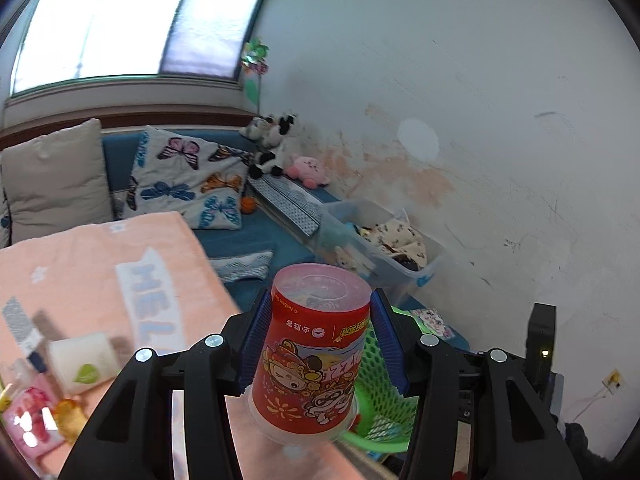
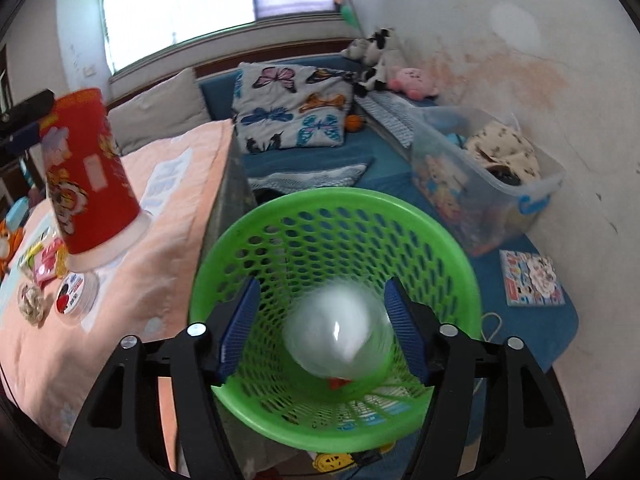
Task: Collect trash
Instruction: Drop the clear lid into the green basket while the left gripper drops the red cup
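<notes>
- Bedroom-type space: stained white wall point(image 1: 480, 128), bright window point(image 1: 120, 20), blue mat point(image 2: 540, 328) on the floor by the wall.
- Peach towel point(image 1: 88, 272) covers the raised surface at left; "HEL" lettering shows on it.
- Left gripper point(image 1: 318, 344): blue pads point(image 1: 256, 344) clamped on both sides of a red cup point(image 1: 316, 356), cup upside down, clear lid end toward the camera, held above the towel edge.
- Right-wrist view shows the same red cup point(image 2: 86, 176) at left, tilted, off the towel surface.
- Green basket point(image 2: 336, 248) sits on the floor just beside the towel-covered surface, rim open toward the right camera; in the left view the basket point(image 1: 384, 400) is behind and below the cup.
- Right gripper point(image 2: 322, 332): jaws apart, nothing between the pads, poised over the basket opening.
- Clear blurred cup point(image 2: 340, 336) inside the basket, between the 2 fingers in view but not touched by them; small red scrap point(image 2: 340, 382) just under it.
- On the towel near the red cup: round lid point(image 2: 74, 292), crumpled wad point(image 2: 32, 304), pink packets point(image 2: 48, 264).
- Left view also has a white roll point(image 1: 86, 360) and a pink packet point(image 1: 28, 416) on the towel.
- Background: butterfly pillow point(image 2: 292, 108), beige pillow point(image 1: 56, 176), pink plush point(image 2: 414, 80), cow plush point(image 2: 376, 60), small orange ball point(image 2: 354, 122).
- Clear bin point(image 2: 492, 184) with clothes against the wall; picture book point(image 2: 532, 278) on the mat next to it.
</notes>
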